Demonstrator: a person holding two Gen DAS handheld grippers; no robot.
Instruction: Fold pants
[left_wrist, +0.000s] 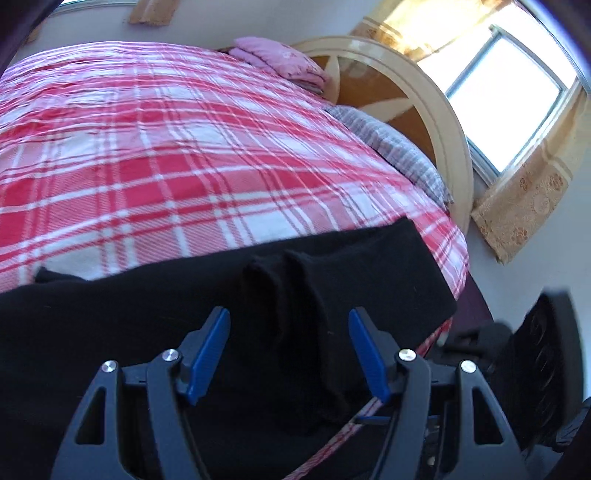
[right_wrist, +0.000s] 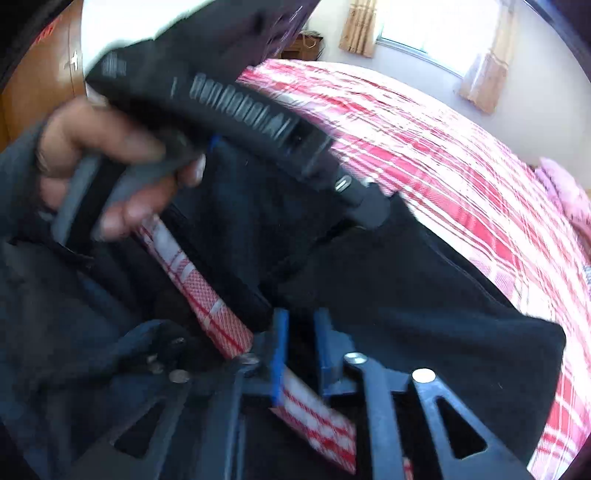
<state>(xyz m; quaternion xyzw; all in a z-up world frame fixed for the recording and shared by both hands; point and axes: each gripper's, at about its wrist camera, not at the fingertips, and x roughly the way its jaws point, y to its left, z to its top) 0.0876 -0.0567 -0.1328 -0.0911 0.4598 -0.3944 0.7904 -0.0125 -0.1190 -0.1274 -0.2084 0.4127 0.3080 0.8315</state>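
A red-and-white plaid bedspread (left_wrist: 177, 147) is covering the bed. A folded pink blanket (left_wrist: 277, 59) is lying at its far end, beside a grey checked pillow (left_wrist: 399, 147). Both are sitting against the curved cream headboard (left_wrist: 436, 110). Daylight is entering through a window (left_wrist: 506, 99) flanked by patterned curtains (left_wrist: 524, 206).

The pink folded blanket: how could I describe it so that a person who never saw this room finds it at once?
Start from the bed with the red and white checked cover and look to its far end, by the round cream headboard. There a folded pink blanket lies in a small stack. It is plain pale pink, while the pillow beside it has grey stripes.
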